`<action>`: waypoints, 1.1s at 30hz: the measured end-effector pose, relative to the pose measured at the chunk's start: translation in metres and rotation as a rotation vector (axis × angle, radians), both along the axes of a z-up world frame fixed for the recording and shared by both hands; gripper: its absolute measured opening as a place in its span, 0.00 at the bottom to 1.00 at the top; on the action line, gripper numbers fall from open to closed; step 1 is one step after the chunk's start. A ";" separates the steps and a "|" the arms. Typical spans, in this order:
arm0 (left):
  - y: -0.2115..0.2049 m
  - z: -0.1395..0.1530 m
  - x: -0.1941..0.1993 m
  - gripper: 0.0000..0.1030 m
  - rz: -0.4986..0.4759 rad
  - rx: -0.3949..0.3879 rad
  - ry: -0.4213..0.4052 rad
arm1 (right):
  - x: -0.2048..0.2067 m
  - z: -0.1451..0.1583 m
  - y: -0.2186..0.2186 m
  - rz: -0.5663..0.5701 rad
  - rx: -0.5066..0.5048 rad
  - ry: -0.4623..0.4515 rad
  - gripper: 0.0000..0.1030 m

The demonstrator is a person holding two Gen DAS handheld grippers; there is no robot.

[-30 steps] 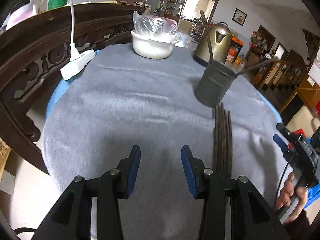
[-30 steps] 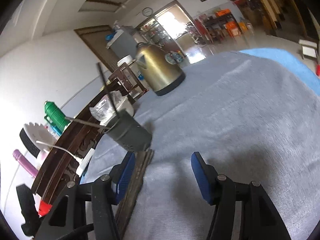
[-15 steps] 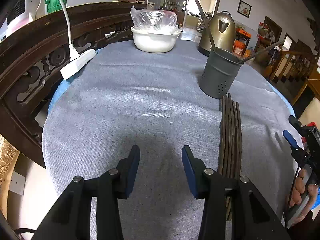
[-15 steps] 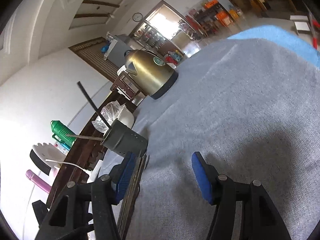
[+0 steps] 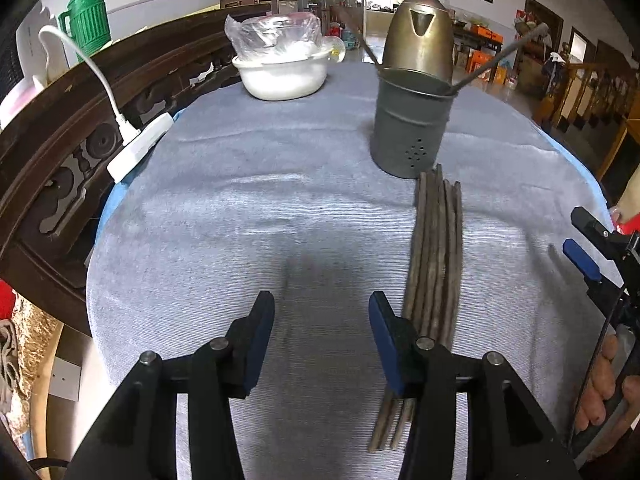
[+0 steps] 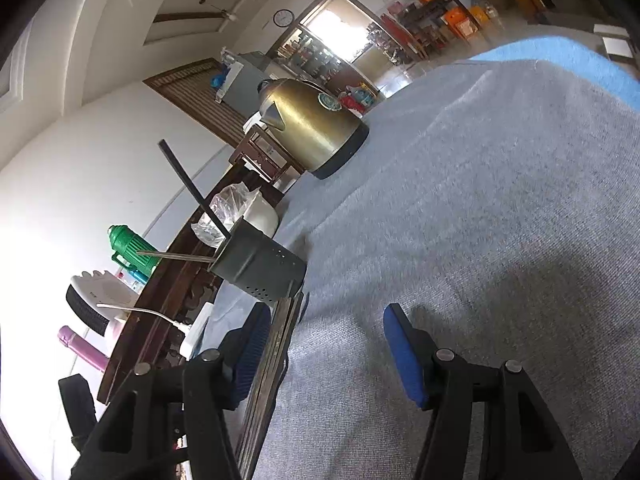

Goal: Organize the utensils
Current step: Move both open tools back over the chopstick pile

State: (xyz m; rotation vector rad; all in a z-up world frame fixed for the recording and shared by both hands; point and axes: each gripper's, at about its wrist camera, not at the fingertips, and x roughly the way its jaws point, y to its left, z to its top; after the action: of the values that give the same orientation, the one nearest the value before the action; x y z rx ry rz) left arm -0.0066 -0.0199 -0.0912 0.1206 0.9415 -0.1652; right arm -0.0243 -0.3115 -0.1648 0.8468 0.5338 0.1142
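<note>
Clearly, from the left wrist view, the left gripper (image 5: 321, 338) hangs with its jaws spread and nothing between them, low over the grey tablecloth (image 5: 224, 216). A bundle of dark chopsticks (image 5: 434, 264) lies flat just right of its right finger, running away toward the metal holder (image 5: 410, 128), which stands upright at their far end with two sticks already leaning inside. Beyond it sit a brass kettle (image 5: 418, 40) and a white bowl (image 5: 282, 78). At the right edge the right gripper (image 5: 588, 248) shows, apart from the bundle. From the right wrist view, the right gripper (image 6: 324, 346) is likewise spread and empty, with the chopsticks (image 6: 276, 344) beside its left finger, not between the pads. The step in hand looks like reaching for another stick; next, one gripper probably has to straddle a single chopstick and close on it.
</note>
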 end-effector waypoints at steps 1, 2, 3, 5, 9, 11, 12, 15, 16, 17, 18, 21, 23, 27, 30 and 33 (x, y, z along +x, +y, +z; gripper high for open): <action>-0.004 0.001 -0.002 0.48 -0.001 0.007 0.000 | 0.000 0.000 0.000 0.002 0.002 -0.001 0.61; -0.006 0.002 -0.002 0.48 -0.001 0.015 -0.001 | 0.000 0.000 0.000 0.004 0.003 -0.001 0.61; -0.009 0.003 -0.004 0.49 -0.001 0.027 -0.001 | 0.000 0.000 0.000 0.008 0.004 -0.001 0.61; -0.015 0.005 -0.007 0.49 -0.003 0.044 -0.002 | 0.000 0.000 0.000 0.013 0.006 0.000 0.61; -0.026 0.011 -0.014 0.49 0.005 0.077 0.003 | 0.000 -0.003 -0.002 0.017 0.029 0.007 0.61; -0.031 0.014 -0.018 0.50 0.007 0.086 0.000 | 0.001 -0.005 -0.004 0.019 0.051 0.012 0.61; -0.033 0.015 -0.019 0.50 0.009 0.092 -0.001 | 0.001 -0.005 -0.005 0.020 0.060 0.013 0.61; -0.040 0.019 -0.028 0.51 0.017 0.110 -0.007 | 0.002 -0.008 -0.007 0.025 0.082 0.016 0.61; -0.041 0.020 -0.030 0.51 0.019 0.113 -0.006 | 0.002 -0.009 -0.008 0.025 0.088 0.017 0.61; -0.042 0.021 -0.033 0.51 0.021 0.120 -0.006 | 0.002 -0.009 -0.008 0.026 0.095 0.018 0.61; -0.043 0.023 -0.037 0.51 0.023 0.129 -0.008 | 0.002 -0.010 -0.008 0.028 0.101 0.018 0.61; -0.043 0.030 -0.049 0.51 0.032 0.152 -0.027 | 0.002 -0.011 -0.010 0.030 0.116 0.017 0.61; -0.041 0.033 -0.055 0.52 0.041 0.168 -0.036 | 0.002 -0.011 -0.011 0.034 0.125 0.012 0.61; -0.035 0.038 -0.066 0.52 0.062 0.195 -0.040 | 0.001 -0.012 -0.011 0.038 0.143 0.005 0.61; -0.028 0.040 -0.071 0.52 0.083 0.191 -0.040 | 0.002 -0.011 -0.010 0.046 0.144 0.005 0.61; -0.022 0.040 -0.072 0.52 0.098 0.175 -0.031 | 0.002 -0.009 -0.008 0.049 0.132 0.001 0.61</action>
State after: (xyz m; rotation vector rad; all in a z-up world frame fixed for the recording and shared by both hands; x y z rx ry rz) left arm -0.0788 -0.0422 -0.0513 0.2370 0.9281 0.0099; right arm -0.0220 -0.3196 -0.1741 0.9626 0.5527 0.1957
